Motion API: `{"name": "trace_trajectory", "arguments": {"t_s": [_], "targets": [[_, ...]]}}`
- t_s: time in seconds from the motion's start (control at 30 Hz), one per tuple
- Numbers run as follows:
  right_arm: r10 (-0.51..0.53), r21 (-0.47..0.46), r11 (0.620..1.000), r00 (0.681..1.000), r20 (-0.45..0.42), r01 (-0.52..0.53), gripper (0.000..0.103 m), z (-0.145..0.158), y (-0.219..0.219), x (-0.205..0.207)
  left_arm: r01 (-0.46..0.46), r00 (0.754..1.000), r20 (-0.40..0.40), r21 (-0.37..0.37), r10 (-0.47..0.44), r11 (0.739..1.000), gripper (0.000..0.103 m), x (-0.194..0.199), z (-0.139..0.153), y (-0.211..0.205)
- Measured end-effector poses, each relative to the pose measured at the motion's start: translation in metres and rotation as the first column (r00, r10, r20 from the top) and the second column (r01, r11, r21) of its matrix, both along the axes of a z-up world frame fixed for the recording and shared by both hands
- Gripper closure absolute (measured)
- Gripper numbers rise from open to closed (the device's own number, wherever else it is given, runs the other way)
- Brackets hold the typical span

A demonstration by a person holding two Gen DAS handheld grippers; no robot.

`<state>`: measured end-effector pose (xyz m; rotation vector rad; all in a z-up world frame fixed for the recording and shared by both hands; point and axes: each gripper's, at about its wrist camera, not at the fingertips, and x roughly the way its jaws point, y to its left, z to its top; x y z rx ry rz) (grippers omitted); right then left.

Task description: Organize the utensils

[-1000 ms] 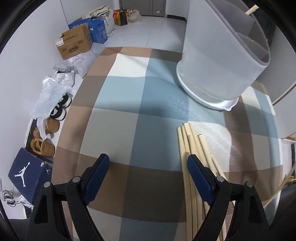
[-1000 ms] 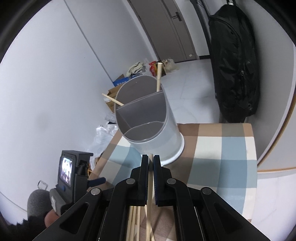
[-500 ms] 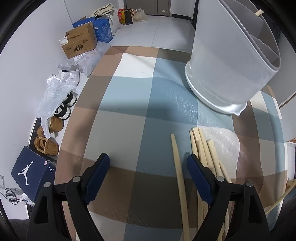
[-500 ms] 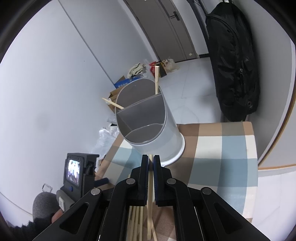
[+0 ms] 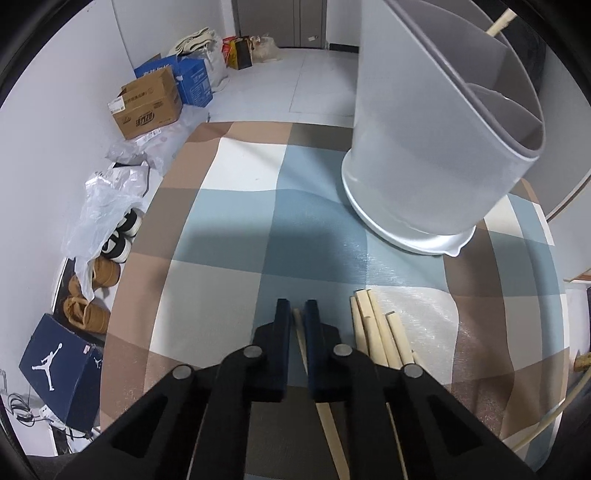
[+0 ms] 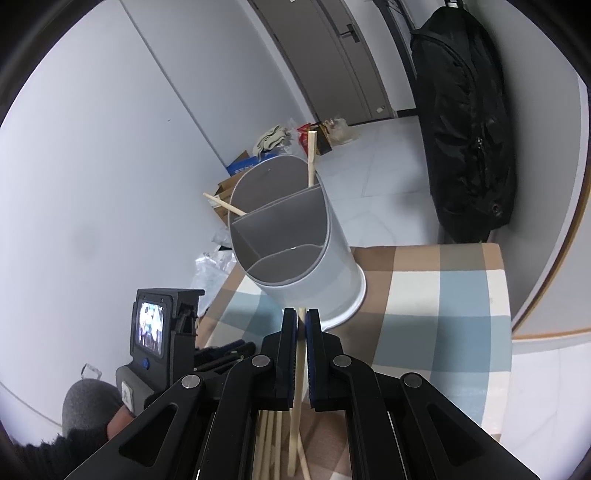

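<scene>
My left gripper is shut on a wooden chopstick low over the checked tablecloth. Several more chopsticks lie just right of it. The grey divided utensil holder stands at the far right with a chopstick in it. In the right wrist view my right gripper is shut on a chopstick, held above the table in front of the holder, which has two chopsticks in its back compartment. Loose chopsticks lie below.
Cardboard boxes, bags, shoes and a shoe box lie on the floor left of the table. A black backpack hangs at the right. The left gripper's camera unit is at lower left in the right wrist view.
My left gripper has closed on one chopstick that was drawn apart from the pile. My right gripper has risen slightly with its chopstick.
</scene>
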<state>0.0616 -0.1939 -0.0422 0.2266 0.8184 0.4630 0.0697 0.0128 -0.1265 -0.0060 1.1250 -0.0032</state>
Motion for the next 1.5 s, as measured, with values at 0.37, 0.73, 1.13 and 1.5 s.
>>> {"name": "trace_trajectory", "arguments": {"t_s": [0.37,0.73,1.13,1.5], "targets": [[-0.018,0.002,1.000,1.000,0.022,0.017,0.099,0.003,-0.001,-0.003,-0.077,0.994,0.067,-0.166,0.089,0.983,0.103,-0.004,0.021,0.020],[-0.015,-0.004,1.000,0.995,0.097,0.015,0.099,0.015,0.005,-0.015,-0.058,0.940,0.308,-0.279,0.147,0.959,0.103,-0.031,0.074,0.035],[0.016,-0.027,1.000,0.985,0.170,-0.011,0.099,0.028,0.017,-0.030,0.019,0.899,0.427,-0.255,0.095,0.967,0.103,-0.047,0.105,0.034],[0.021,-0.017,1.000,0.974,0.224,-0.018,0.099,0.044,0.020,-0.031,0.059,0.871,0.484,-0.260,0.077,0.964,0.103,-0.060,0.136,0.032]]}}
